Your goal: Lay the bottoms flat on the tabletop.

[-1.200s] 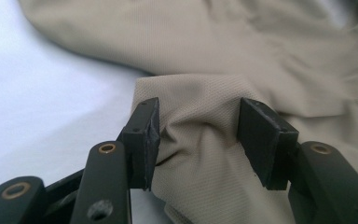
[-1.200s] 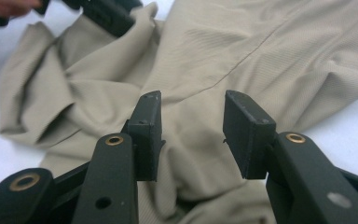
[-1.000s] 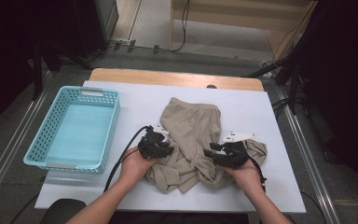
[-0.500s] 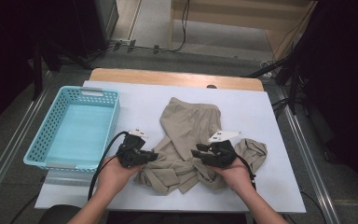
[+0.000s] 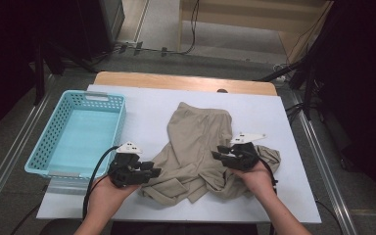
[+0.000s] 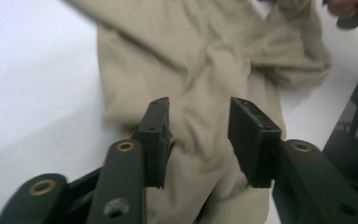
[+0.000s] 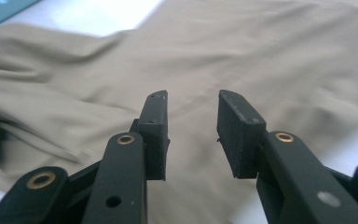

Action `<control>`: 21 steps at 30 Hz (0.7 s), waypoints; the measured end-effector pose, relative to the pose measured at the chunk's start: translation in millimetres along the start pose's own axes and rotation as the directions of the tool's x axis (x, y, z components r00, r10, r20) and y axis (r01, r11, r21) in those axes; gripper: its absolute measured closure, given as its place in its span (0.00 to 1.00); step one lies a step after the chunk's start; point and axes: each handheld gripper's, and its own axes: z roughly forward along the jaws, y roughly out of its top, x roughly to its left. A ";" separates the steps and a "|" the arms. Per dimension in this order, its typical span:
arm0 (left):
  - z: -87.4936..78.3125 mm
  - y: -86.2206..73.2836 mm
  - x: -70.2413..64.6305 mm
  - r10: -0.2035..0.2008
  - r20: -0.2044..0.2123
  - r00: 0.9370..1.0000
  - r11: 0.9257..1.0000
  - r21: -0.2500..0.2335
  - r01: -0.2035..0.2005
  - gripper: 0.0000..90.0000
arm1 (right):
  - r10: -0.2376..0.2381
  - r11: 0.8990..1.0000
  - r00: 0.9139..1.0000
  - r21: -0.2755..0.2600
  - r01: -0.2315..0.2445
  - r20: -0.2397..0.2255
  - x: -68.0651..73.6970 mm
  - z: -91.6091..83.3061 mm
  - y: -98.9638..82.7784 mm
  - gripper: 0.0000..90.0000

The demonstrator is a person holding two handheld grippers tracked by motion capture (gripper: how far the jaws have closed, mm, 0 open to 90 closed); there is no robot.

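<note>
- Two grippers sit over one crumpled beige garment [image 5: 200, 147], which lies on the white table [image 5: 293, 117] to the right of the turquoise basket [image 5: 81, 137] and apart from it.
- Left gripper [image 5: 151, 171] is at the garment's lower left corner, just off the basket's near right corner; its jaws have just been opening and now stand apart, with cloth seen beyond the gap in the left gripper view [image 6: 199, 135] but no pad pressing on it.
- Right gripper [image 5: 219, 155] hovers over the garment's right half, near the bunched fold at its right edge; in the right gripper view [image 7: 192, 135] its jaws are parted with smooth fabric behind them and nothing pinched.
- Garment's upper part lies fairly flat and reaches away from the person, while its near edge is rumpled into folds between the two hands.
- Basket, left of the garment, stands with its long side running away from the person.
</note>
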 end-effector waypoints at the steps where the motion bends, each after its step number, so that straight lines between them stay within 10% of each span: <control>1: 1.1 1.6 0.8 0.008 -0.012 1.000 1.000 -0.019 -0.008 0.60 | 0.012 1.000 1.000 -0.001 -0.012 0.016 -6.0 -3.9 -2.8 0.68; 5: 20.4 11.5 7.5 0.024 -0.053 0.998 1.000 -0.017 -0.024 0.51 | 0.010 1.000 0.992 0.022 -0.013 0.126 -23.5 -10.7 -12.9 0.67; 9: 47.1 22.3 15.4 0.071 -0.083 0.994 0.997 0.014 -0.070 0.51 | 0.072 0.996 0.993 0.036 -0.076 0.094 -29.5 -6.0 -20.4 0.67; 21: 95.0 26.8 36.2 0.037 -0.133 0.990 0.992 0.121 -0.021 0.65 | 0.066 0.997 0.996 0.042 -0.068 0.053 1.0 -2.0 -26.0 0.67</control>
